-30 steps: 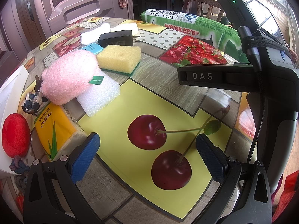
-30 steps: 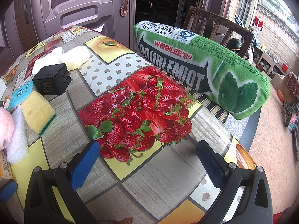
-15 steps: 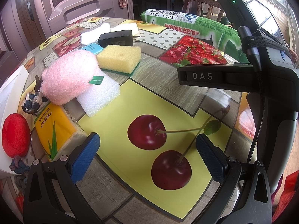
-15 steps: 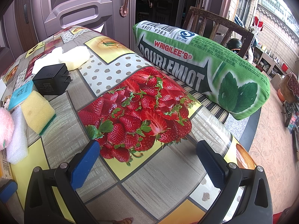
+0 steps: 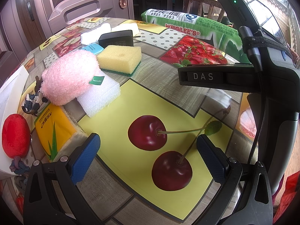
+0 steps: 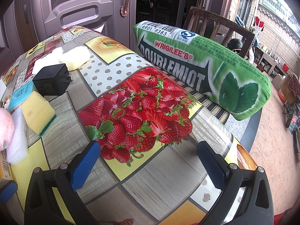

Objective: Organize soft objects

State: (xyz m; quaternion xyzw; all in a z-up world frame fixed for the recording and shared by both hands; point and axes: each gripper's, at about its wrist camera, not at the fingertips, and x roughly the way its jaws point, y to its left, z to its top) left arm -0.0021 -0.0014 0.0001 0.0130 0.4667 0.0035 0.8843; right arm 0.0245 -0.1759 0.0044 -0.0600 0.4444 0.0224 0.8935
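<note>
My left gripper point(image 5: 148, 156) is open over the printed cherries, holding nothing. Left of it lie a pink plush point(image 5: 69, 76), a white foam block point(image 5: 98, 97), a yellow sponge point(image 5: 120, 59), a yellow tissue pack point(image 5: 54, 127) and a red plush point(image 5: 14, 135). My right gripper point(image 6: 148, 161) is open above the strawberry print, empty. A long green gum-pack pillow point(image 6: 204, 69) lies beyond it at the table's far right edge. The yellow sponge point(image 6: 37, 112) and white foam pieces point(image 6: 73, 58) show at its left.
A black charger point(image 6: 50, 81) and a blue packet point(image 6: 20, 95) sit among the soft things. The right gripper's body point(image 5: 262, 75) fills the right of the left wrist view. A wooden chair point(image 6: 221, 26) stands behind the pillow. The table edge point(image 6: 249, 131) drops to floor on the right.
</note>
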